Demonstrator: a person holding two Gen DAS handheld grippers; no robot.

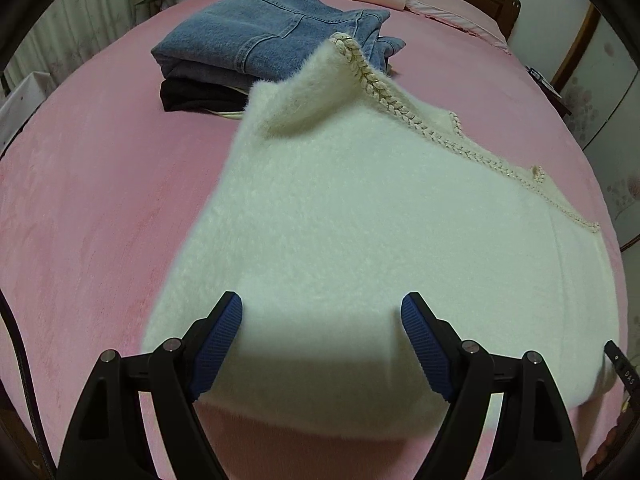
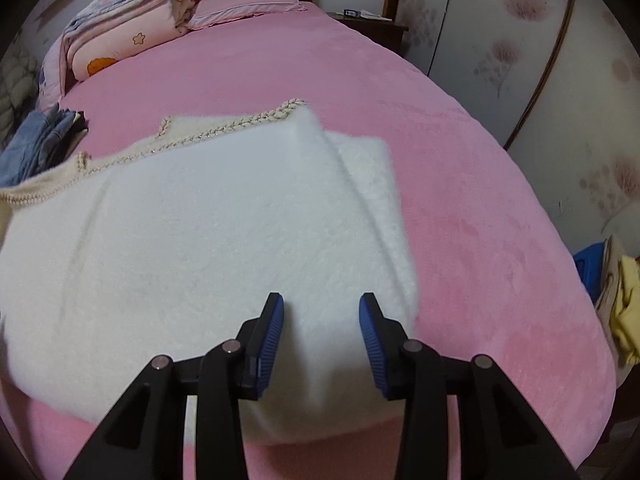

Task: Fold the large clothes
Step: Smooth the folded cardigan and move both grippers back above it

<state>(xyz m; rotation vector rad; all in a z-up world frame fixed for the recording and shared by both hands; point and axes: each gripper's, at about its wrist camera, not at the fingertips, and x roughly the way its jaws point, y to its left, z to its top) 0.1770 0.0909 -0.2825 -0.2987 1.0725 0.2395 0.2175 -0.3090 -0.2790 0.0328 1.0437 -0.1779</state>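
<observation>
- Fluffy white knitted garment with braided cream trim [image 1: 360, 216] [image 2: 192, 232] lies partly folded on the pink plush bed cover [image 1: 92, 208] [image 2: 460, 184], near the bed's foot edge; one trimmed corner stands raised.
- Left gripper [image 1: 322, 312]: jaws spread wide, hovering over the garment's near edge, holding nothing.
- Right gripper [image 2: 322, 312]: jaws parted moderately, over the garment's near right corner, nothing clamped.
- Stack of folded blue denim jeans over dark clothing [image 1: 256, 48] [image 2: 36, 144] sits beyond the garment, toward the headboard side.
- Folded pink patterned quilts [image 2: 120, 36] lie at the bed's head.
</observation>
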